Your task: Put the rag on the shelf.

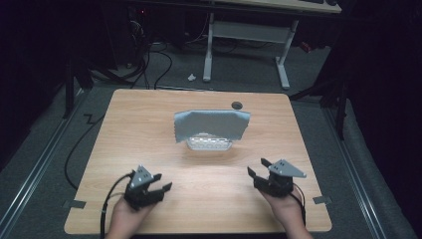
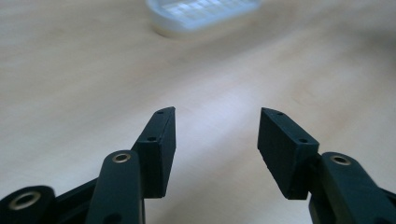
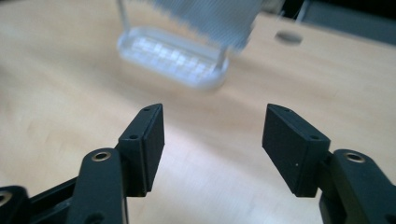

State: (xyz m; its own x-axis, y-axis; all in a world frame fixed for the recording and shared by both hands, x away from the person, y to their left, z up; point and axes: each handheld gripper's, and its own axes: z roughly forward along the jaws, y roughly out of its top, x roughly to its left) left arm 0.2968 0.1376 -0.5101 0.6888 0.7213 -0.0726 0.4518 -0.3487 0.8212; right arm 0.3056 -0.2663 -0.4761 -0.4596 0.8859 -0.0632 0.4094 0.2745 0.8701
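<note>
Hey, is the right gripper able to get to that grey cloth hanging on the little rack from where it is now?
Probably yes. The right gripper is open, and bare table lies between it and the grey cloth draped over the white rack.

Your counter (image 1: 149, 134) is pale wood-grain laminate, smooth, with a soft sheen. On it stands a rack (image 1: 209, 145) whose base looks like translucent white plastic, glossy, moulded in a grid. Draped over it is a grey cloth (image 1: 211, 124), matt, with a fine woven texture. Your left claw (image 2: 217, 135) and right claw (image 3: 212, 137) are matt black plastic with small brass-coloured metal rivets at the joints.
</note>
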